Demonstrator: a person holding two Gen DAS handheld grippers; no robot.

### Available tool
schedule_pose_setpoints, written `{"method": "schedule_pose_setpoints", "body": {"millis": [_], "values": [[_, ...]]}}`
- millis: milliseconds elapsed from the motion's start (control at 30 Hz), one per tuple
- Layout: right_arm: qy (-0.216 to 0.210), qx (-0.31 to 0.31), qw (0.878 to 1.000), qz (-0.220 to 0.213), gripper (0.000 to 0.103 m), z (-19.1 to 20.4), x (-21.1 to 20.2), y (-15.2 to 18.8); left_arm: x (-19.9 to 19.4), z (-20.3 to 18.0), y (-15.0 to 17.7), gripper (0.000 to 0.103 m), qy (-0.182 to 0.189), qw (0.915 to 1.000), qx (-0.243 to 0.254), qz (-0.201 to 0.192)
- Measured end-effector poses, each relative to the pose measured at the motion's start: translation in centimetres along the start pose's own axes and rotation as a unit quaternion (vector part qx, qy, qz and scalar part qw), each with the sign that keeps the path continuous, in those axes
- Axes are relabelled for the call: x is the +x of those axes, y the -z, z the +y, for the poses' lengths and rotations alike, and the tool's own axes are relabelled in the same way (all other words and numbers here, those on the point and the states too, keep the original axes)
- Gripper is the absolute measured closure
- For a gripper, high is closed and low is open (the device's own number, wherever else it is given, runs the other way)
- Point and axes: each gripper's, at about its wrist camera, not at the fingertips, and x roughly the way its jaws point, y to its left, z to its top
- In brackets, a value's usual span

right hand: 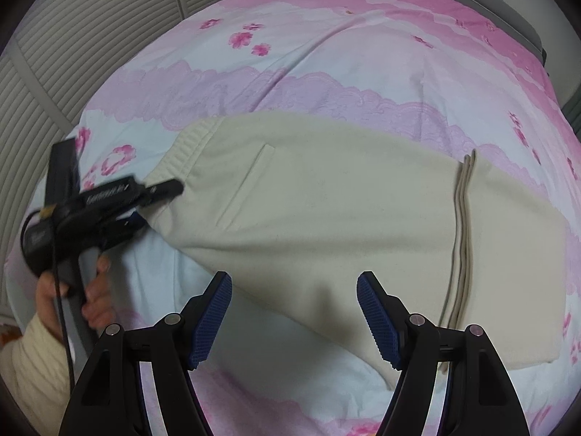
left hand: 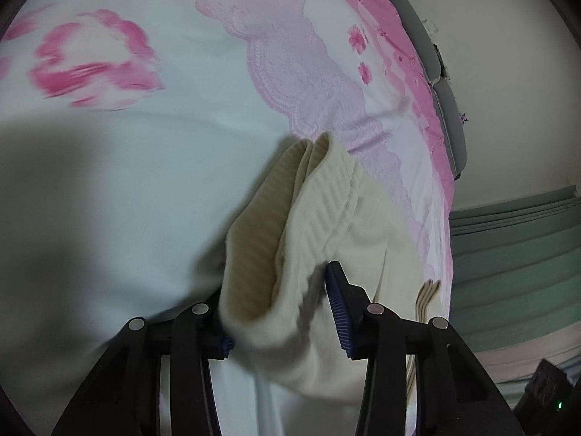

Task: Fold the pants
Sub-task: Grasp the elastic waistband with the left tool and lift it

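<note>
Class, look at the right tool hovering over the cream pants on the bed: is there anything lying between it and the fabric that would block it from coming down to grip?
Nothing visible does. The right tool hangs open directly above the pants, with only the bedspread around them.

Left wrist view: camera sits behind the left gripper (left hand: 287,312), looking forward and down along its fingers. Very near the cloth; the ribbed waistband of the cream pants (left hand: 319,218) fills the lower centre of the frame. Pink floral bedspread (left hand: 145,145) spans the upper left, wall and stacked green mats (left hand: 515,236) at right edge.

Right wrist view: camera behind the right gripper (right hand: 294,312), pitched steeply down, standing farther off; most of the pants (right hand: 326,210) is visible across mid-frame, louvred doors (right hand: 90,36) upper left.

Shared: waistband end of the pants and bedspread (right hand: 290,83). The right view also takes in the left gripper (right hand: 165,187) at left centre, held by a hand (right hand: 90,290).
</note>
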Motion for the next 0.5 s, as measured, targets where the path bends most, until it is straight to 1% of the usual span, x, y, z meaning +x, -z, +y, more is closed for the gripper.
{"method": "schedule_pose_setpoints", "body": {"millis": [67,133,200,267,333,433,500], "values": [[0.001,0.002,1.0,0.0,0.031,-0.2,0.0,0.1,0.7,-0.7,-0.2,0.061,-0.015,0.9999,0.0,-0.002],[0.002,0.009,1.0,0.002,0.031,-0.7,-0.1,0.2,0.7,-1.5,-0.1,0.067,-0.035,0.9994,0.001,-0.003],[0.001,0.017,1.0,0.001,0.031,-1.3,-0.4,0.3,-0.3,-3.1,0.1,0.075,-0.055,0.9981,0.029,-0.009],[-0.001,0.029,1.0,-0.002,0.031,-2.3,-1.1,0.5,-1.4,-4.9,0.4,0.078,-0.073,0.9955,0.058,-0.014],[-0.003,0.036,0.999,-0.007,0.031,-3.3,-2.1,0.7,-3.2,-7.7,0.8,0.079,-0.085,0.9919,0.091,-0.025],[-0.001,0.046,0.999,-0.018,0.031,-5.0,-3.8,1.1,-5.8,-12.7,1.5,0.081,-0.096,0.9841,0.141,-0.05],[-0.002,0.062,0.998,-0.029,0.031,-6.9,-5.5,1.6,-6.9,-15.4,1.7,0.083,-0.098,0.9802,0.161,-0.062]]}}
